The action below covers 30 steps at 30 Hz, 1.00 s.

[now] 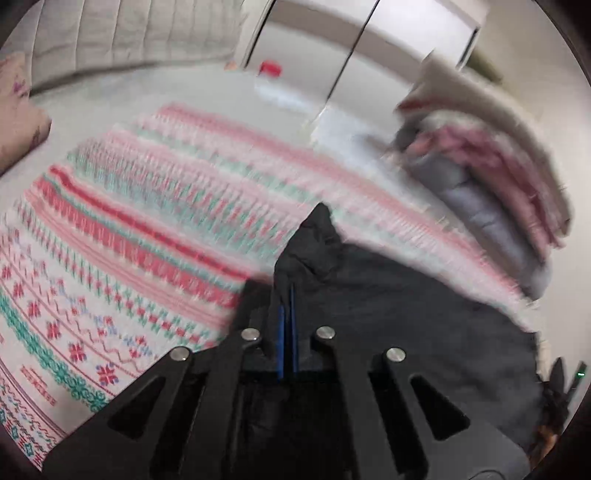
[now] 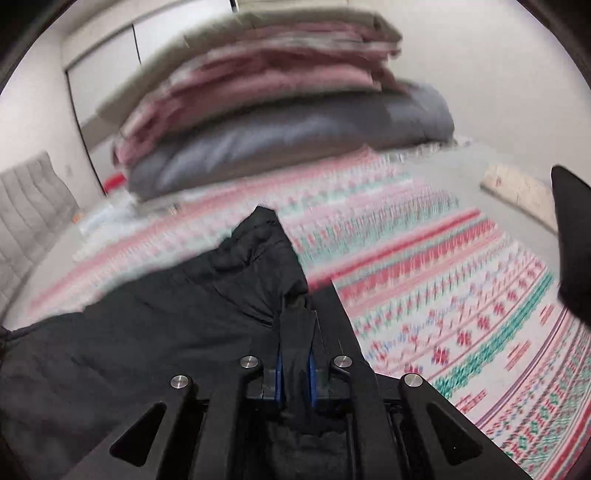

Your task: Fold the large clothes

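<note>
A black garment [image 1: 406,314] lies on a patterned pink, red and green blanket [image 1: 129,229]. My left gripper [image 1: 287,295] is shut on a corner of the black garment, whose cloth bunches up past the fingertips. In the right wrist view the same black garment [image 2: 147,332] spreads to the left. My right gripper [image 2: 295,321] is shut on another edge of it, with dark cloth pinched between the blue pads [image 2: 312,373]. Both views are blurred by motion.
A stack of folded bedding [image 2: 277,110], grey under pink and beige, stands at the far edge of the blanket [image 2: 461,295]. A grey padded headboard [image 1: 129,33] and white cupboard doors [image 1: 314,48] lie beyond. A pink pillow [image 1: 18,110] is at the left.
</note>
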{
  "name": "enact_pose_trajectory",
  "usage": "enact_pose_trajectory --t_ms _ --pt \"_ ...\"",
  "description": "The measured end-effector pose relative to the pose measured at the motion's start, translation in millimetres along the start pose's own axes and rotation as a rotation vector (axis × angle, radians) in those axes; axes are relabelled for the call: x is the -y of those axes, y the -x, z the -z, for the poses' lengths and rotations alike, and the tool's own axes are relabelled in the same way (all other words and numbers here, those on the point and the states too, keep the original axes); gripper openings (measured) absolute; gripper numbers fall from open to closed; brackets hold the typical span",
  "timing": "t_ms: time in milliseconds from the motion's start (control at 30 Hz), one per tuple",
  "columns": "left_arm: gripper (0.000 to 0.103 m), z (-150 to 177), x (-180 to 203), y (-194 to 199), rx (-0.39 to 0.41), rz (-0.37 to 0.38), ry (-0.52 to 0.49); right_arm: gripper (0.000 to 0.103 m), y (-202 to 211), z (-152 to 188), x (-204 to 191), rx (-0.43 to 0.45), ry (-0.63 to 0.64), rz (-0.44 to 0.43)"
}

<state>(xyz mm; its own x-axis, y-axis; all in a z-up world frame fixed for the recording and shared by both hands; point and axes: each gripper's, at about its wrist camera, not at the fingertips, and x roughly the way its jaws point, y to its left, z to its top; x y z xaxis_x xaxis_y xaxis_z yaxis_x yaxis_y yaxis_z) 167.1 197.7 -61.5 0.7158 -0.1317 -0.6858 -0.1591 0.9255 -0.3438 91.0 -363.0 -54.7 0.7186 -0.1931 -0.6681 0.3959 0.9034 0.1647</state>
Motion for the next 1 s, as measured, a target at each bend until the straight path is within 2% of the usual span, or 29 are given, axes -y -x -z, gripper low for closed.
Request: enact_pose_trajectory --t_ms 33,100,133,167,200,233,267,300,333,400,433,533,633,667,733,800,867,900,1000 --pt "0.009 1.6 -0.3 -3.8 -0.017 -0.016 0.002 0.017 -4.9 2.3 2.7 -0.013 -0.004 0.004" --pt "0.018 0.6 3.9 2.8 0.002 -0.079 -0.016 0.024 -3.1 3.9 7.0 -0.019 -0.011 0.019" --pt "0.028 -0.6 8.7 8.2 0.013 -0.117 -0.034 0.028 2.6 5.0 7.9 -0.012 -0.009 0.041" --pt "0.043 -1.8 14.7 13.7 0.02 -0.141 -0.052 0.03 7.4 3.7 6.6 -0.006 -0.006 0.065" --pt "0.052 -3.1 22.3 21.6 0.026 -0.155 -0.075 0.033 15.3 1.3 3.3 -0.002 -0.006 0.093" --pt "0.069 -3.7 31.1 31.6 0.03 -0.144 -0.092 0.036 23.4 -0.6 -1.3 0.002 -0.01 0.108" --pt "0.077 -4.7 33.9 35.3 0.035 -0.127 -0.095 0.039 29.5 -0.9 -5.9 0.01 -0.01 0.109" --pt "0.08 -2.7 44.1 46.3 0.042 -0.09 -0.098 0.051 39.9 -1.1 -15.8 0.032 0.002 0.1" --pt "0.083 0.0 50.8 51.6 0.041 -0.072 -0.102 0.068 48.8 -0.8 -24.9 0.053 0.014 0.087" --pt "0.09 10.1 73.3 61.3 0.028 -0.038 -0.139 0.081 66.7 3.4 -46.0 0.098 0.05 0.036" --pt "0.096 18.3 83.3 64.3 0.019 -0.015 -0.17 0.082 76.1 8.1 -61.5 0.117 0.075 -0.008" --pt "0.099 48.0 114.0 63.0 0.001 0.062 -0.274 0.083 86.5 28.4 -109.6 0.104 0.187 -0.127" --pt "0.099 73.7 126.5 44.2 -0.043 0.052 -0.342 0.083 76.8 56.1 -150.8 0.032 0.3 -0.232" --pt "0.099 82.8 123.6 32.6 -0.064 0.03 -0.353 0.083 71.1 63.5 -162.3 0.004 0.334 -0.243" --pt "0.1 91.2 113.3 25.4 -0.054 0.014 -0.35 0.083 58.5 79.2 -173.6 -0.028 0.41 -0.206" --pt "0.1 88.3 104.5 27.1 -0.061 0.007 -0.337 0.083 54.0 84.9 -169.8 -0.011 0.471 -0.181" --pt "0.1 84.1 93.9 30.2 -0.06 -0.017 -0.345 0.083 52.0 79.3 -153.4 -0.002 0.477 -0.135" --pt "0.1 83.1 88.2 31.1 -0.056 -0.038 -0.35 0.083 49.2 72.8 -135.6 -0.011 0.443 -0.108" --pt "0.1 76.6 60.2 35.5 -0.056 -0.094 -0.317 0.083 45.1 57.3 -90.9 -0.039 0.312 -0.103"
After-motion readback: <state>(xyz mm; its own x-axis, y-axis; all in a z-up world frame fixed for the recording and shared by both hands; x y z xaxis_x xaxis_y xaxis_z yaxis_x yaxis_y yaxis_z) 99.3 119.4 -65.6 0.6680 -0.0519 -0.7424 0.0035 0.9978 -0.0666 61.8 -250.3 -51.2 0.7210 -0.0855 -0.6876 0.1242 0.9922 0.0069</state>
